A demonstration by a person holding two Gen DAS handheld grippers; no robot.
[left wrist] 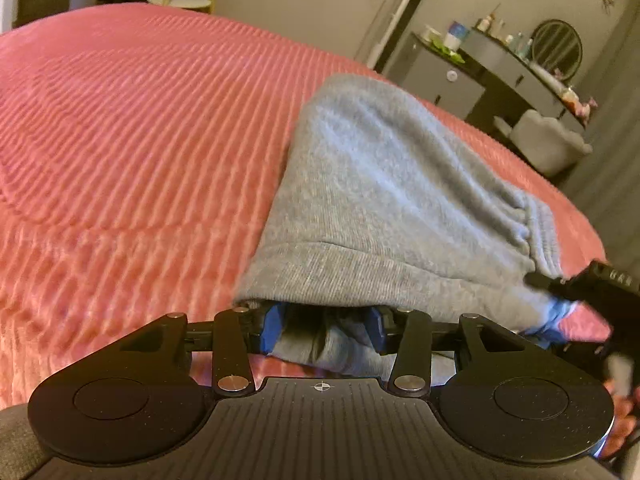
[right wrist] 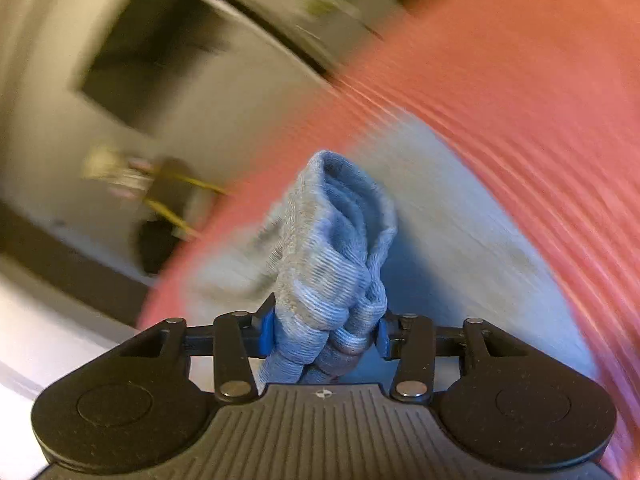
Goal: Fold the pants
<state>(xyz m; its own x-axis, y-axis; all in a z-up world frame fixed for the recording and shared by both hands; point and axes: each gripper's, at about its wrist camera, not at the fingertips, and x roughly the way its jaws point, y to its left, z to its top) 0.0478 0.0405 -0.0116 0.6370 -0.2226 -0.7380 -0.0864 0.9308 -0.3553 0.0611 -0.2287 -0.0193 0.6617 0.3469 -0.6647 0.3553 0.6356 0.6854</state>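
Grey sweatpants [left wrist: 380,184] lie on a pink ribbed bedspread [left wrist: 140,120]. My left gripper [left wrist: 325,330] is shut on a fold of the grey cloth, which drapes over its blue pads [left wrist: 272,328]. My right gripper [right wrist: 325,332] is shut on a bunched ribbed cuff of the pants [right wrist: 332,248] and holds it lifted above the bed. The right gripper also shows in the left wrist view [left wrist: 592,284], at the right edge by the pants' ribbed end. The right wrist view is motion-blurred.
Beyond the bed's far edge stand a dark dresser [left wrist: 492,68] with bottles and a round mirror [left wrist: 556,48], a white stool [left wrist: 548,140] and a small round side table [left wrist: 178,0]. The bedspread [right wrist: 520,80] fills the right wrist view's right side.
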